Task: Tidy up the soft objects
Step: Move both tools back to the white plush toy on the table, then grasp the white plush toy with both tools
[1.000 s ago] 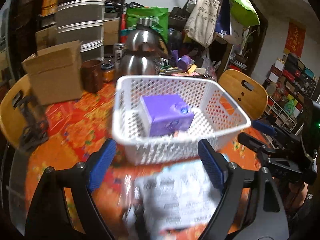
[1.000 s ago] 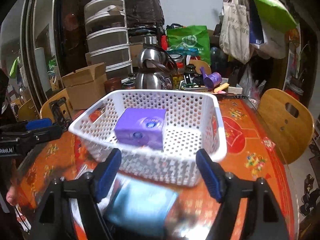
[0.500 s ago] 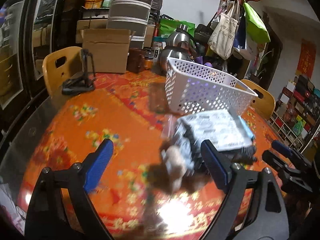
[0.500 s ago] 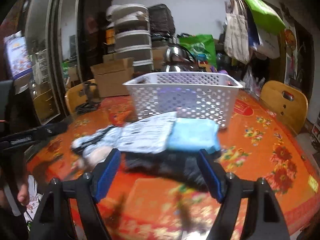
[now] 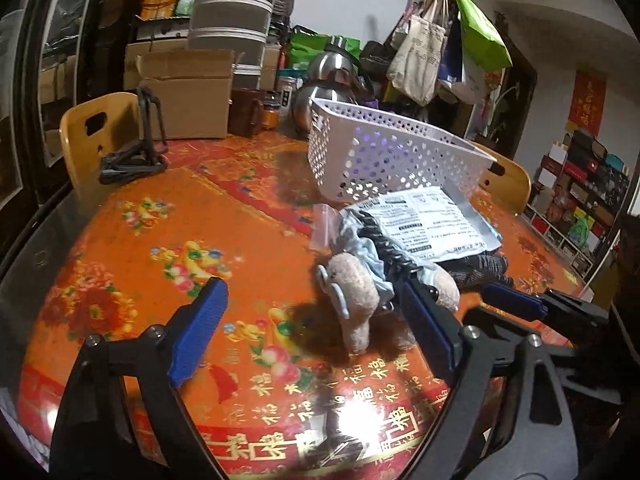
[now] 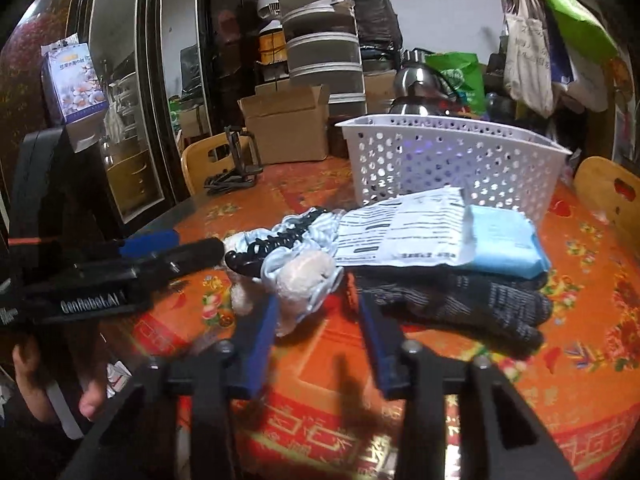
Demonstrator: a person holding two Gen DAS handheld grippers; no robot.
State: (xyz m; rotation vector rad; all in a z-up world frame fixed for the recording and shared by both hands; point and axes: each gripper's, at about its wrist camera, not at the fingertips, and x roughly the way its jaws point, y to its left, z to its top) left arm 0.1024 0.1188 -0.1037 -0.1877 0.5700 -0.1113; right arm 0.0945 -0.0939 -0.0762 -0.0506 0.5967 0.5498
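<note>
Both grippers have been drawn back and lowered since the earlier frames, so the white perforated basket (image 5: 384, 156) is now seen from the side, beyond the pile, rather than from above. The left gripper (image 5: 316, 332) is held wide open, nothing pressed by its pads; a beige plush toy (image 5: 354, 294) lies just ahead, nearer its right finger. The right gripper (image 6: 316, 316) has just been narrowing; the pale blue ruffled cloth (image 6: 304, 280) round the plush sits just ahead of its left finger, but no squeeze is seen, so it is read as unclenched. A printed mailer bag (image 6: 404, 232), a light blue packet (image 6: 504, 242) and a dark knit glove (image 6: 472, 300) are heaped ahead and to the right of it, touching the basket wall.

A snag is judged likely: a black hair claw (image 6: 256, 256) is tangled in the cloth, so one pull may drag several things at once. The two grippers are close together here and could collide. Open tabletop (image 5: 160, 240) is left ahead and to the left of the left gripper; the table edge lies directly beneath both.
</note>
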